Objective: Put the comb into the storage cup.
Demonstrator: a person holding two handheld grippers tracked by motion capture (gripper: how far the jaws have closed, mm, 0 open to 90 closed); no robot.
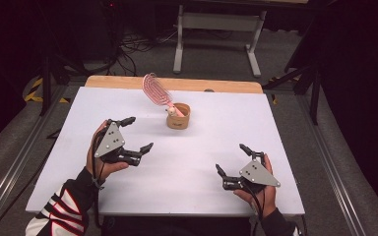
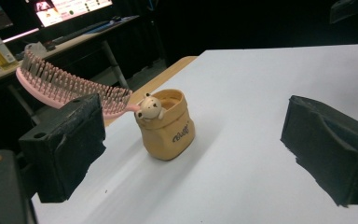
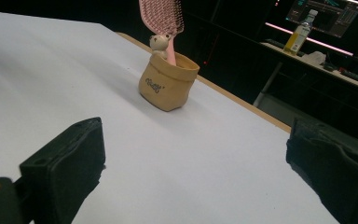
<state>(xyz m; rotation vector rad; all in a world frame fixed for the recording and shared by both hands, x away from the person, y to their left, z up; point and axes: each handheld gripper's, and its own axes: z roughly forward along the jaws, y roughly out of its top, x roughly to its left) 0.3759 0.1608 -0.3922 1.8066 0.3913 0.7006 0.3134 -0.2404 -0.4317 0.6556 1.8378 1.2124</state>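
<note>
A small pouch-shaped holder is standing on the counter, toward its far edge and about midway between the side edges. A hairbrush is sitting handle-down in the holder, its head leaning out toward the far left corner. A small bear figure is perching on the holder's rim beside the handle.
</note>
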